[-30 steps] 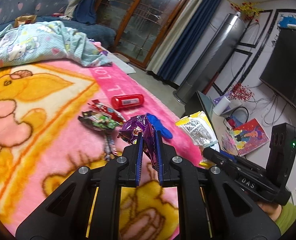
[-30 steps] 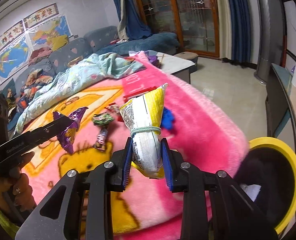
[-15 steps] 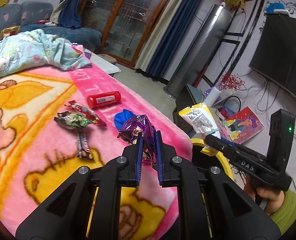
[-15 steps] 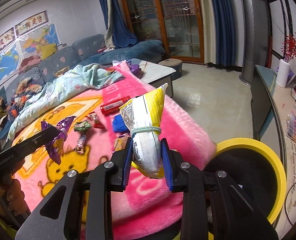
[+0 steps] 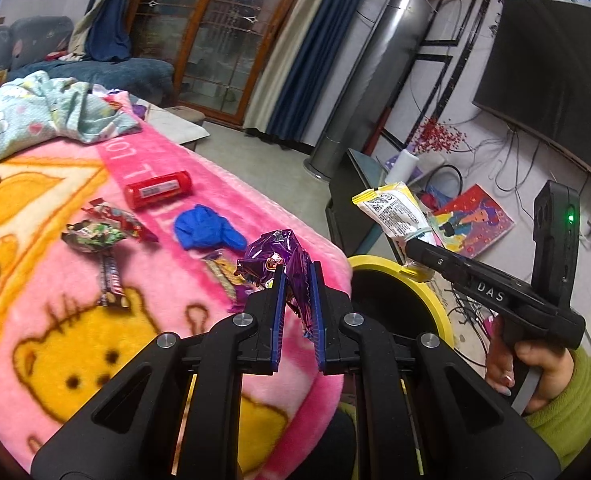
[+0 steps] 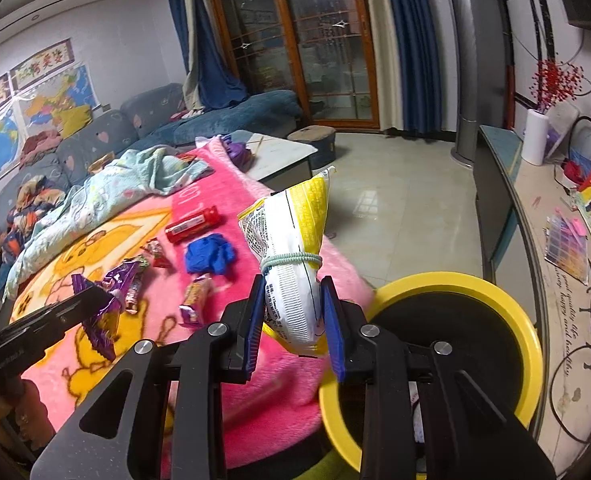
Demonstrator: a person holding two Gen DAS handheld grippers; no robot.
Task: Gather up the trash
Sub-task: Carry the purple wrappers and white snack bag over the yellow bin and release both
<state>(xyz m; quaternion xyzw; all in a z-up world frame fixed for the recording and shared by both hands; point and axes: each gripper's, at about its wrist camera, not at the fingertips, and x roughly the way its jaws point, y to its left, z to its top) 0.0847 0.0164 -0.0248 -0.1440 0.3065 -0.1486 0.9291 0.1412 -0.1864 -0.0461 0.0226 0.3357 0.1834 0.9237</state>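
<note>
Pink blanket (image 5: 75,320) is beside the bin (image 6: 531,332). Left tongs (image 5: 295,276) pinch a purple wrapper (image 5: 279,252), right tongs (image 6: 293,300) pinch a yellow bag (image 6: 291,240); dropped early, both miss the bin

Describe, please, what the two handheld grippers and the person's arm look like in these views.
Both the left gripper and the right gripper are matte black, with angular linkage arms, silver pivot bolts and blue finger pads. The right one has white "DAS" lettering and a green indicator light. The right hand emerges from a green sleeve.
</note>
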